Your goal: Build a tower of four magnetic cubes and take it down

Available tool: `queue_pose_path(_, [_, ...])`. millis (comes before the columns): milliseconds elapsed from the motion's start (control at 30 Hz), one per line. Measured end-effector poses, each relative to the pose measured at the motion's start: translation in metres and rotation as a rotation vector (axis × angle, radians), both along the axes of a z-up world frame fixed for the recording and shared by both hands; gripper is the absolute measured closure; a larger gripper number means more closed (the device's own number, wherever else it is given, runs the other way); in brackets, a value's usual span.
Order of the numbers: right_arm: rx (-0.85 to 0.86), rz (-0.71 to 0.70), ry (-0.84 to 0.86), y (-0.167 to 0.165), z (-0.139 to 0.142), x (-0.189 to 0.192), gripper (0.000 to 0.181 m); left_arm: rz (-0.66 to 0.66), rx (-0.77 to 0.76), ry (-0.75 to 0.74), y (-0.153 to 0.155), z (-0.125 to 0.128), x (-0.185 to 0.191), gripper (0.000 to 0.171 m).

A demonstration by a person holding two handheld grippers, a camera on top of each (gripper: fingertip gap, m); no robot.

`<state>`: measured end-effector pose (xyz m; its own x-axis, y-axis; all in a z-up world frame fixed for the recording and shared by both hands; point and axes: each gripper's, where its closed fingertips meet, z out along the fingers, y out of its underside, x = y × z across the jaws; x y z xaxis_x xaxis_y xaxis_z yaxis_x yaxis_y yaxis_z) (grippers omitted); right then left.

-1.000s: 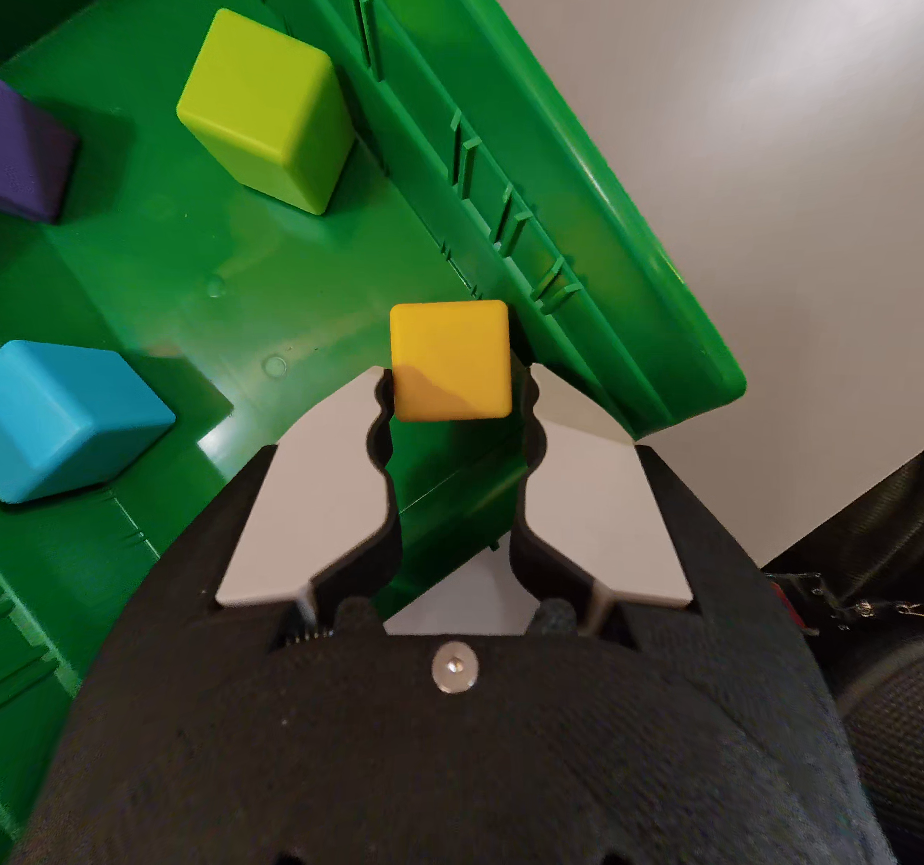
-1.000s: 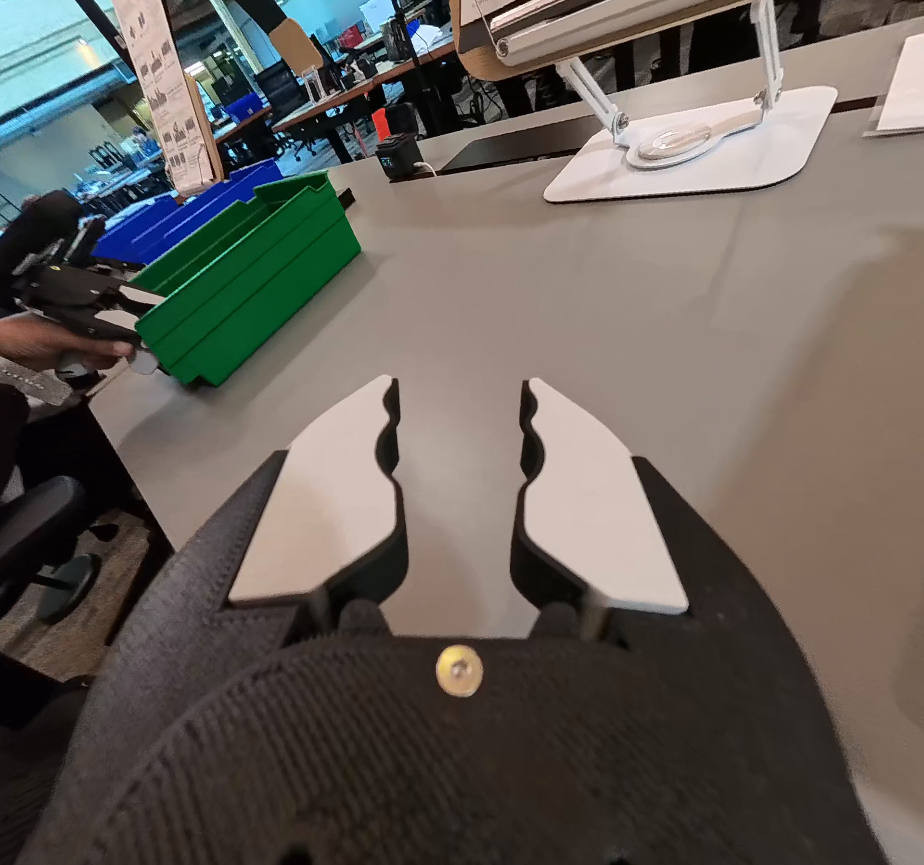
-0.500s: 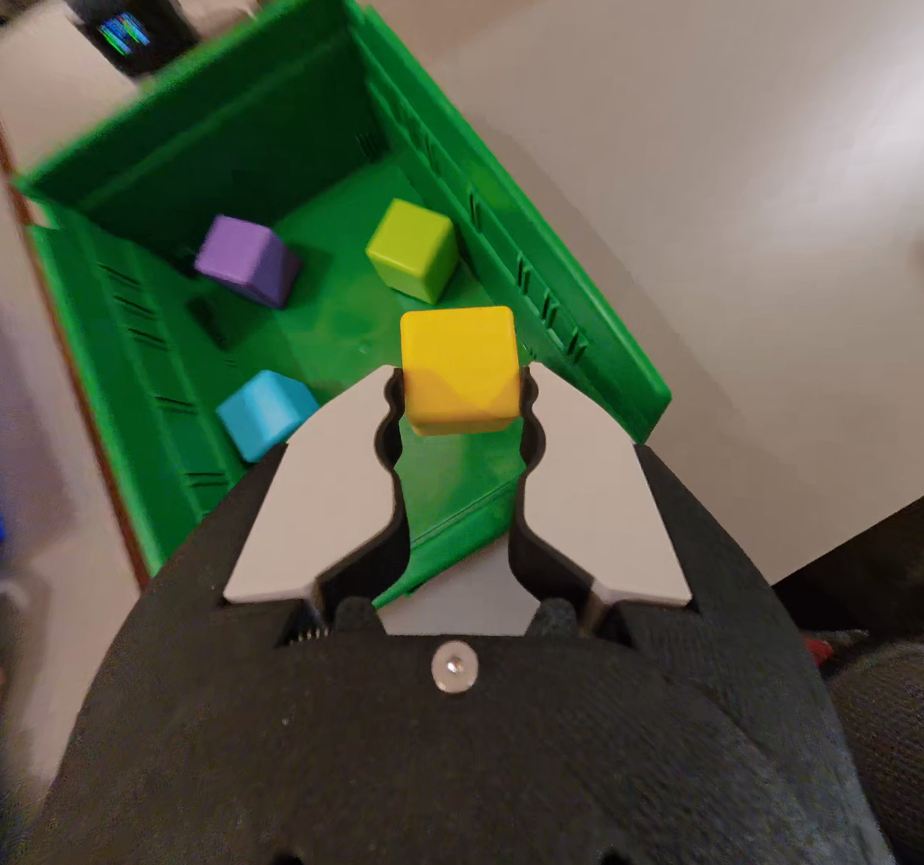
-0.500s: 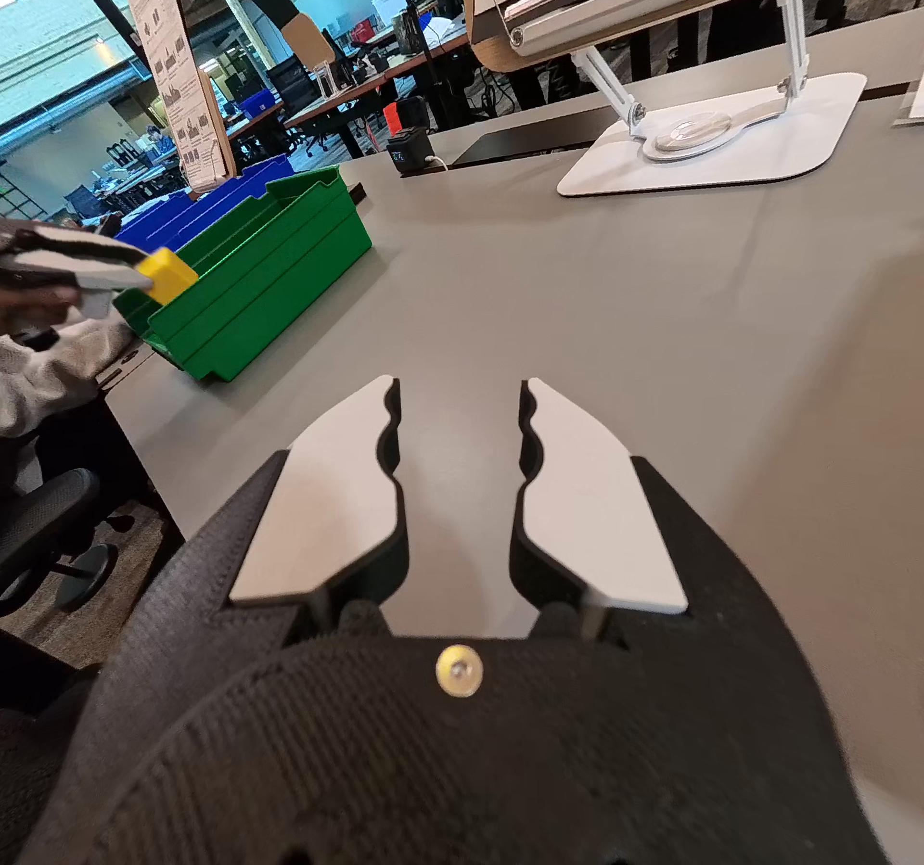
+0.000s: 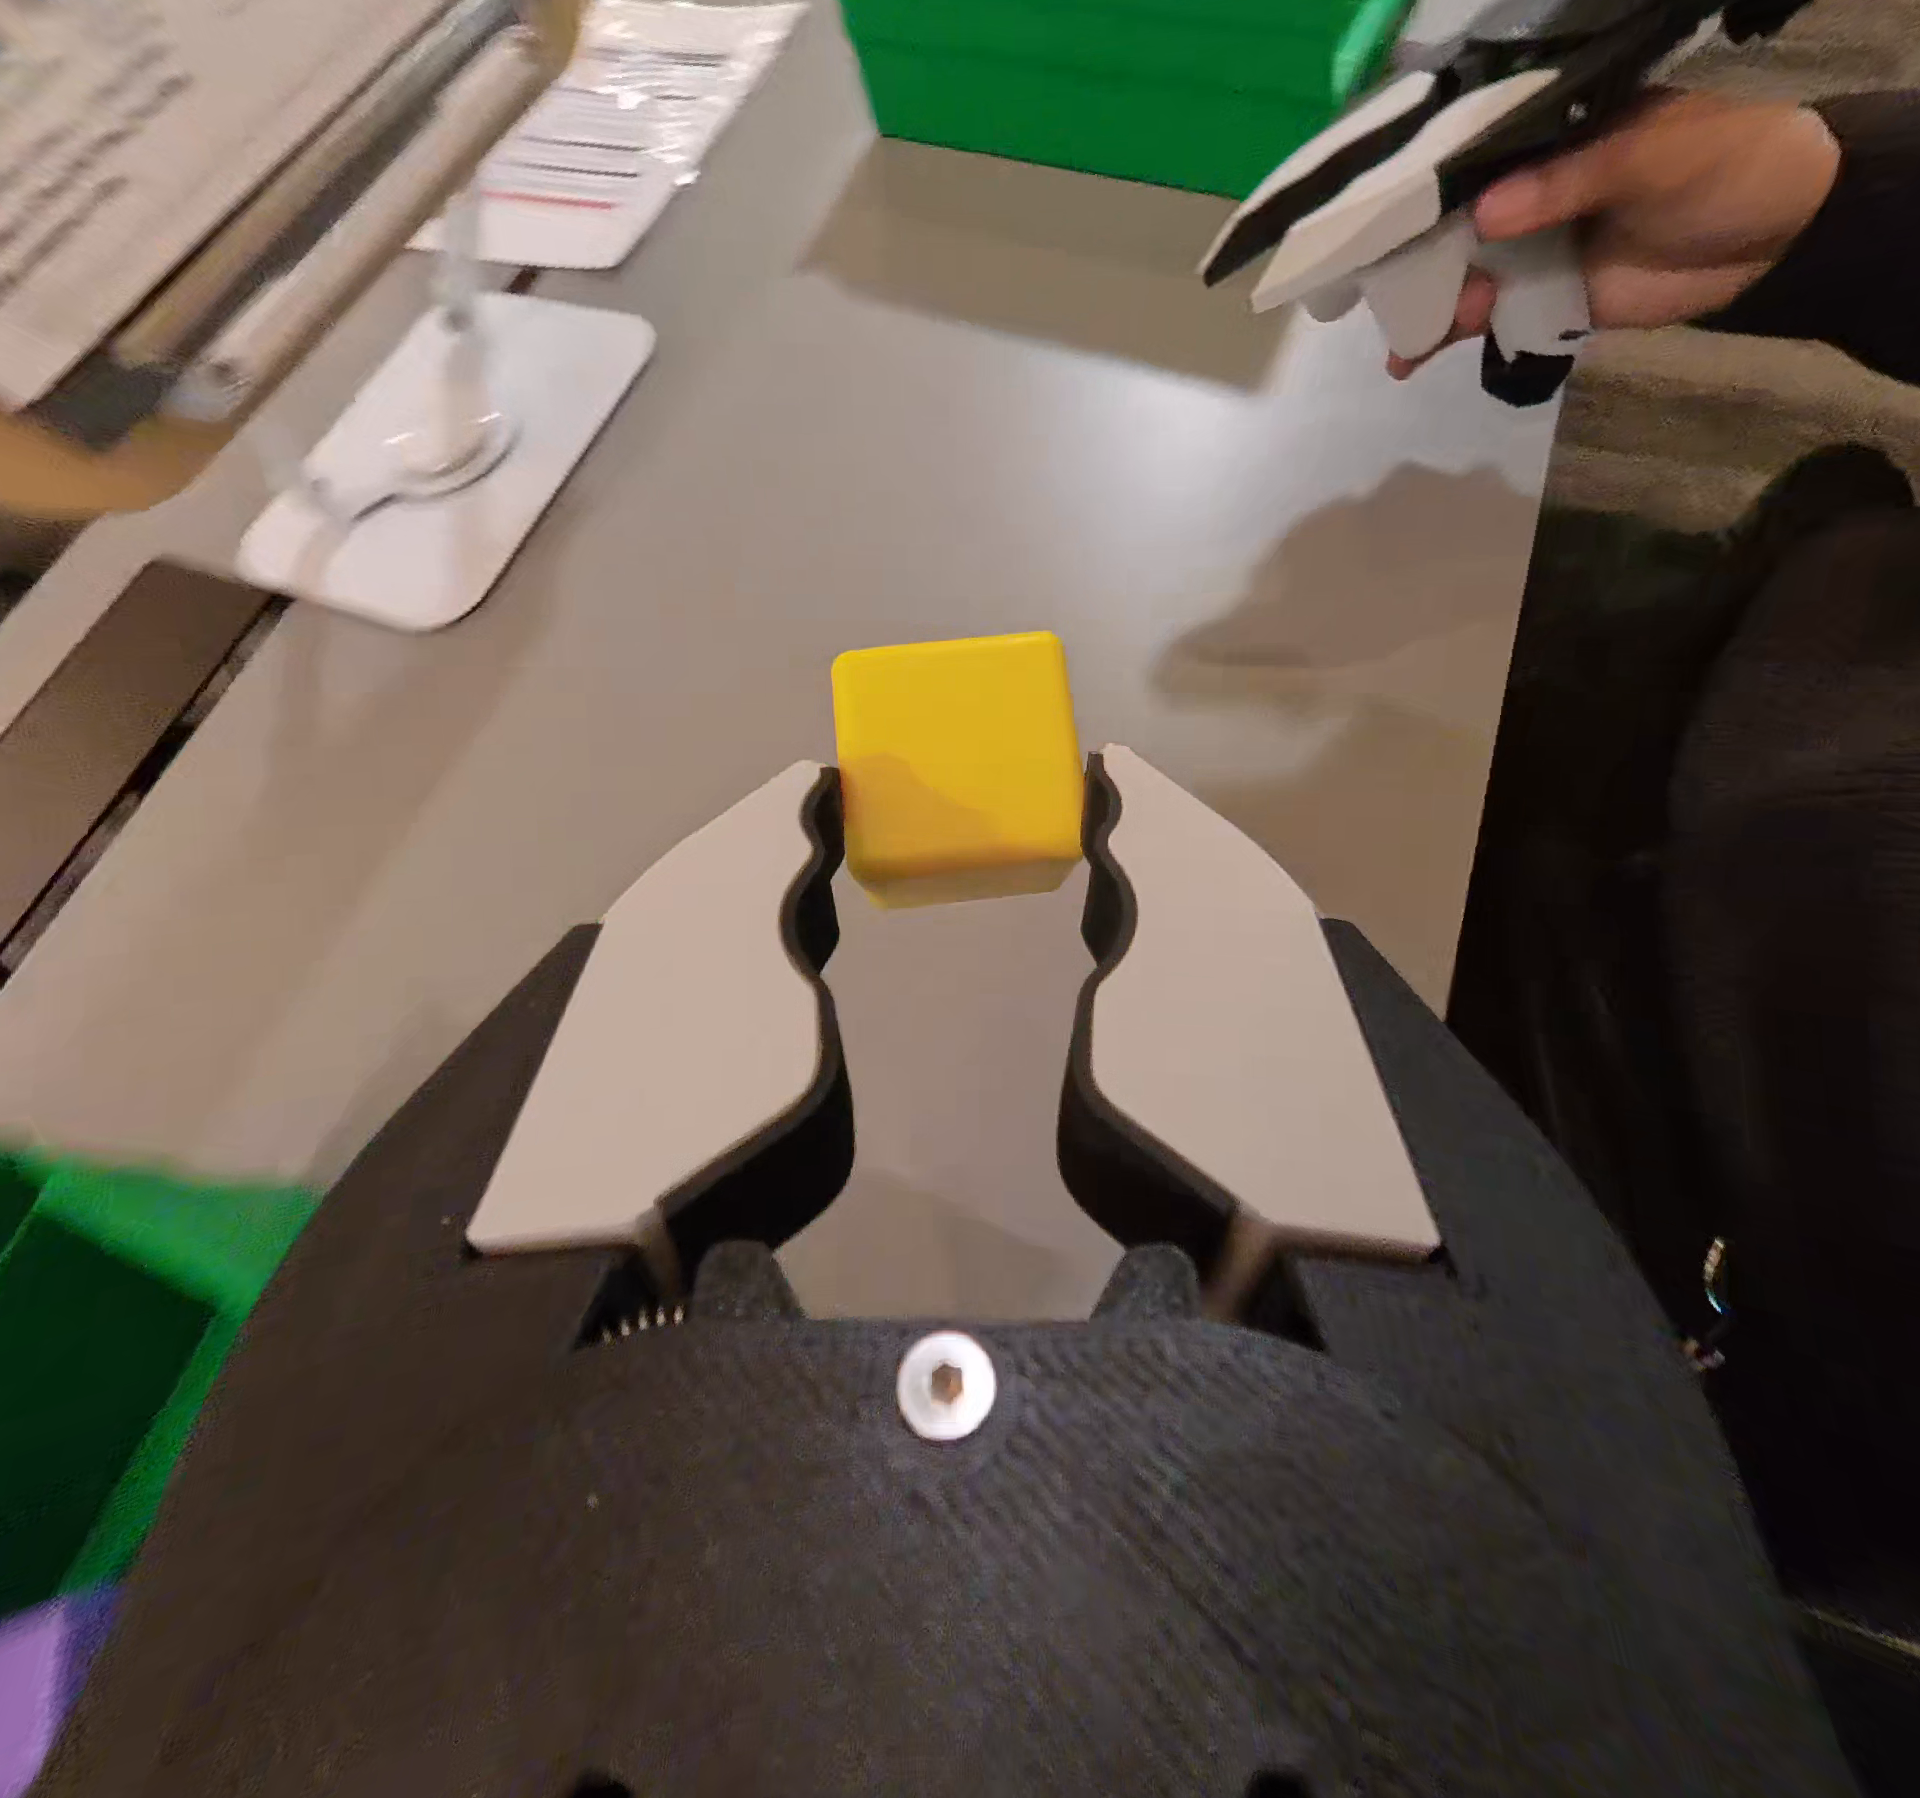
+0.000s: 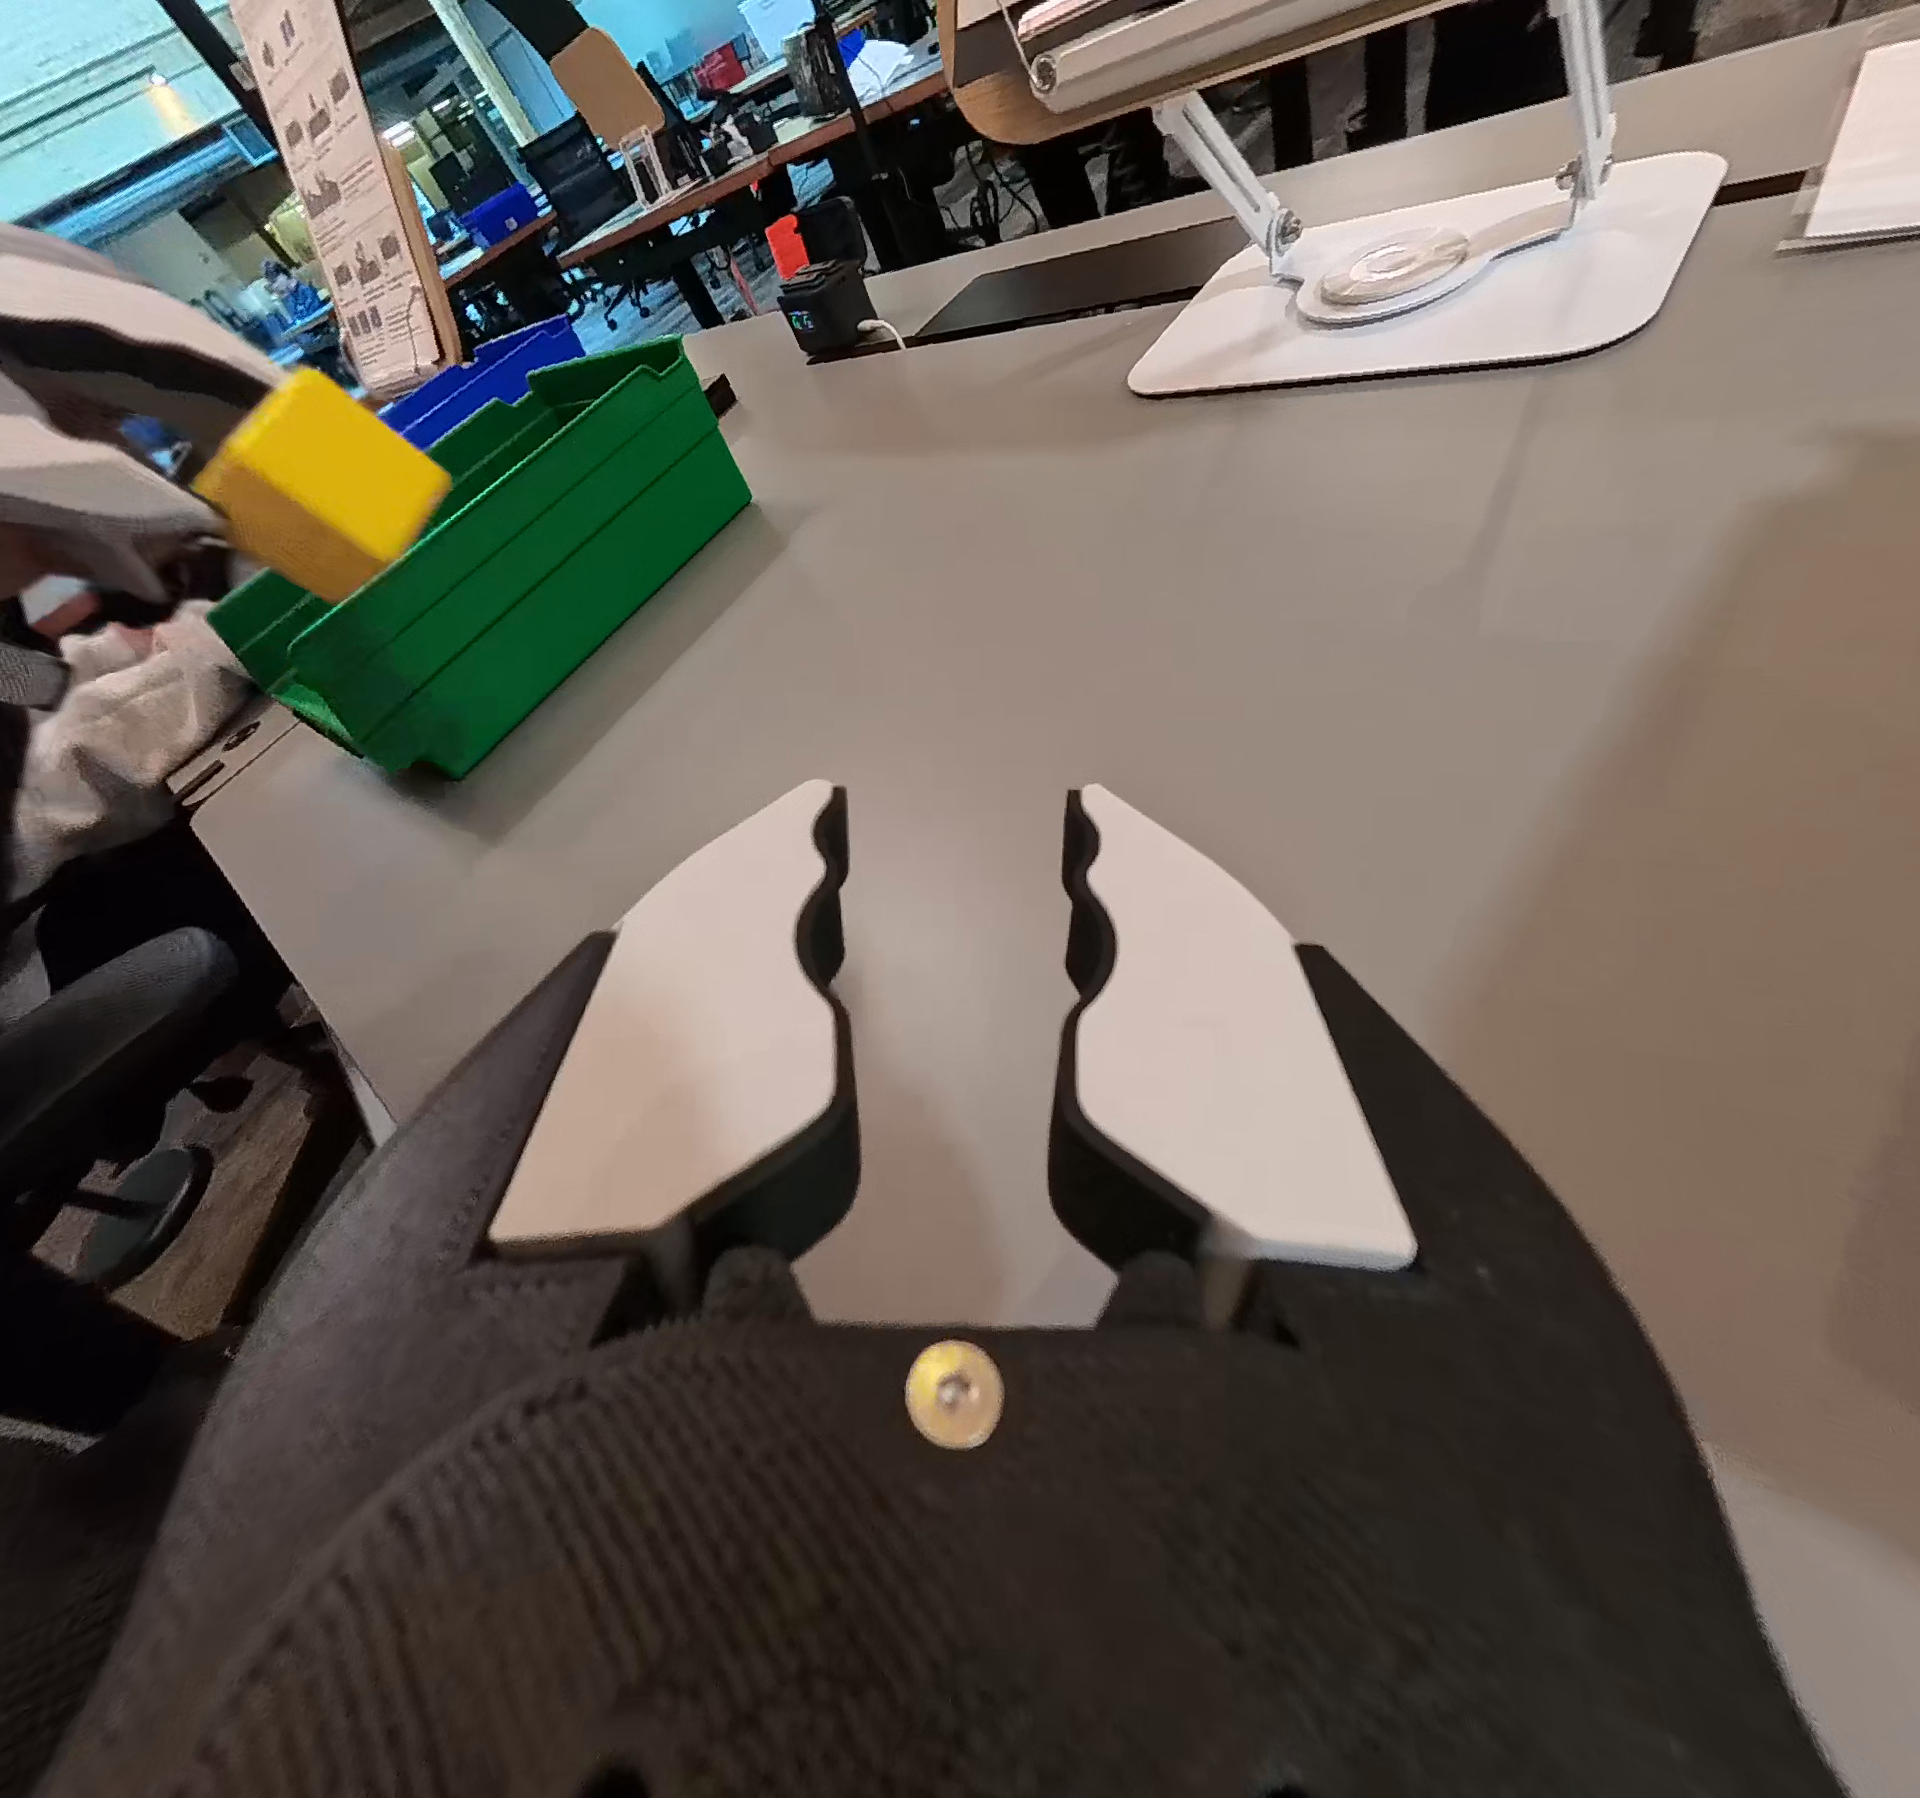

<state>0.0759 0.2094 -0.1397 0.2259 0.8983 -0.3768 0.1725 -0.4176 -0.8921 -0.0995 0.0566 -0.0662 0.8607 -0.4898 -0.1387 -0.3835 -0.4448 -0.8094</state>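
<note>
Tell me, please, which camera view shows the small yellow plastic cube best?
The left wrist view: the small yellow plastic cube sits centred, sharp, clamped in the left hand-held gripper. The right wrist view shows it only blurred near the left edge.

A: What's the right gripper (image 6: 951,803) doing?

B: It's above the grey table (image 6: 1195,605), fingers parted with nothing between them.

A: And on the far left?

B: A yellow cube (image 6: 322,486) is pinched by the left gripper (image 6: 203,460), which is blurred, in front of a green bin (image 6: 540,605).

A: Anything far right?

B: A white stand base (image 6: 1455,294) sits on the table.
</note>
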Motion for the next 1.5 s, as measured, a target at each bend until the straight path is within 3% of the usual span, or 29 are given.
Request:
queue_pose_path(200, [0.016, -0.022, 0.001, -0.005, 0.0, 0.02, 0.138, -0.229, -0.145, 0.038, 0.089, -0.077, 0.056, 0.124])
queue_pose_path(367, [0.012, -0.049, -0.004, -0.004, -0.002, 0.035, 0.137, -0.361, -0.227, 0.082, 0.119, -0.118, 0.086, 0.124])
queue_pose_path(600, [0.013, -0.173, -0.056, 0.013, -0.01, 0.063, 0.135, -0.383, -0.197, 0.058, 0.148, -0.126, 0.099, 0.125])
queue_pose_path(733, [0.245, -0.352, -0.241, 0.055, -0.012, 0.106, 0.139, -0.395, -0.188, 0.035, 0.147, -0.132, 0.104, 0.125])
queue_pose_path(867, [0.427, -0.325, -0.267, 0.058, 0.0, 0.111, 0.142, -0.401, -0.199, 0.056, 0.143, -0.14, 0.103, 0.124])
queue_pose_path(1000, [0.548, -0.322, -0.391, 0.069, -0.014, 0.109, 0.142, -0.395, -0.194, 0.014, 0.145, -0.141, 0.105, 0.124])
queue_pose_path(1500, [0.408, -0.391, -0.358, 0.098, -0.025, 0.115, 0.134, -0.35, -0.188, 0.058, 0.144, -0.149, 0.103, 0.121])
